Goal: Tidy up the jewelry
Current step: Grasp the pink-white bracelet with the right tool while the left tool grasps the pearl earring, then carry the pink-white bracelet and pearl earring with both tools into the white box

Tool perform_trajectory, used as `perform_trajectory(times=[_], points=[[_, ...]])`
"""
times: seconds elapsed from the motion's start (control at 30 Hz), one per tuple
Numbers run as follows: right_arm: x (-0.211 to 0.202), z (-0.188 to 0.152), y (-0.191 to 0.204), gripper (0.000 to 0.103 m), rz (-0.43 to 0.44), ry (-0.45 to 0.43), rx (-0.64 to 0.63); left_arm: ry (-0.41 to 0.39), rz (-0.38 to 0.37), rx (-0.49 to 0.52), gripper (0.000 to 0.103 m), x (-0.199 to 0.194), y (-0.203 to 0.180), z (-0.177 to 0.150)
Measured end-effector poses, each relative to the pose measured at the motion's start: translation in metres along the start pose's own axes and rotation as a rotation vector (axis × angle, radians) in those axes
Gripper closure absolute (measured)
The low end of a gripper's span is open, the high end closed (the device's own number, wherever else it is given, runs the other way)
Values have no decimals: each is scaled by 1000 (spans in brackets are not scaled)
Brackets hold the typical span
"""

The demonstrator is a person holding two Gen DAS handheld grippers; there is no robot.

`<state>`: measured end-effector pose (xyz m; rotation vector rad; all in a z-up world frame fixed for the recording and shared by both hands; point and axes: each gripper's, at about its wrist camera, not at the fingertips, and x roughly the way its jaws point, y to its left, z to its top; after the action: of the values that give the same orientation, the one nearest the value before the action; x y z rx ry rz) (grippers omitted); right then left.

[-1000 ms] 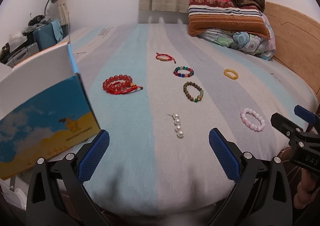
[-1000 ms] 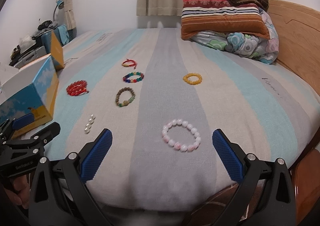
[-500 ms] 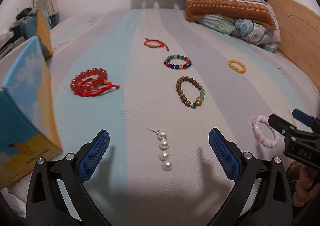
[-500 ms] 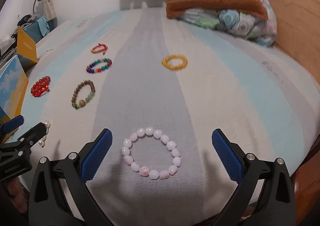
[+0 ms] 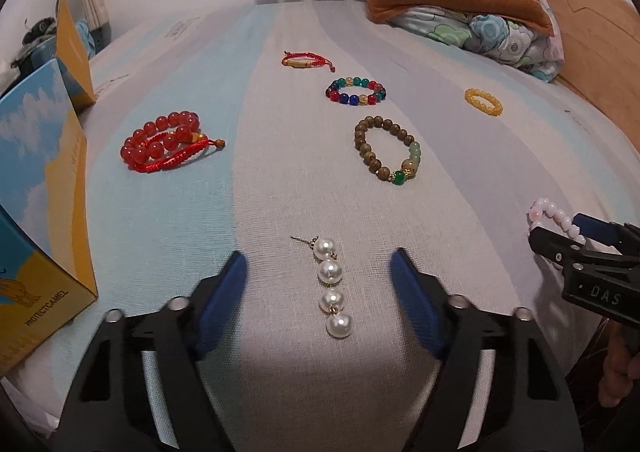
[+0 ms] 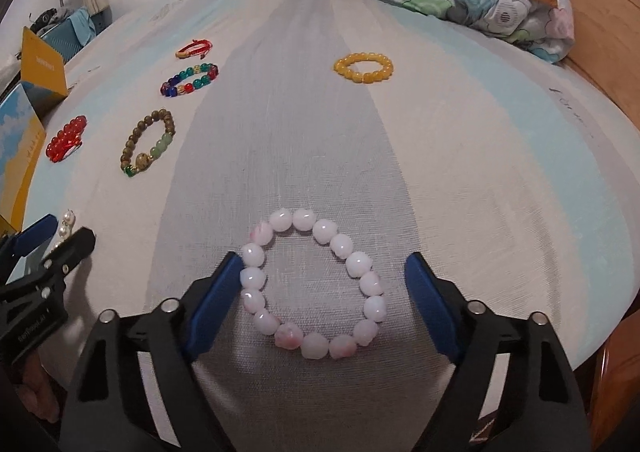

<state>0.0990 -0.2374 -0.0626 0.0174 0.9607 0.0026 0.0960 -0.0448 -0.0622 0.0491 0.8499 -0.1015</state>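
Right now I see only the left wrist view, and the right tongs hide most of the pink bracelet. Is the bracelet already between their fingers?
Observer: Yes. The pink bracelet lies flat on the bed, a whole closed ring, between the open right tongs.
Operator: Does a pad touch it?
Observer: The blue pad on the picture's left seems to rest against the beads; the other one stands clearly apart.
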Motion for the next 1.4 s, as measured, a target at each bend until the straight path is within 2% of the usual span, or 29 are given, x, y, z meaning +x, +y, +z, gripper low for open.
perform_trajectory(times=[0.1, 0.17, 0.23, 0.33, 0.67, 1.1, 1.4], points=[[0, -1, 1, 51, 28, 0, -3, 2, -12, -1, 58, -3, 0, -1], [-1, -1, 0, 73, 44, 1, 2, 7, -24, -2, 79, -5, 0, -2], [-2, -1, -2, 84, 57, -2, 17, 4, -26, -4, 93, -8, 0, -3], [-5, 0, -8, 84, 86, -12, 49, -4, -56, -28, 93, -12, 7, -4], [-18, 2, -12, 84, 115, -68, 77, -14, -59, -53, 93, -23, 17, -4], [-35, 3, -13, 84, 99, -97, 73, -11, -44, -31, 93, -42, 12, -3], [-50, 6, -20, 84, 80, -83, 97, 13, -15, -11, 93, -54, 8, 4]])
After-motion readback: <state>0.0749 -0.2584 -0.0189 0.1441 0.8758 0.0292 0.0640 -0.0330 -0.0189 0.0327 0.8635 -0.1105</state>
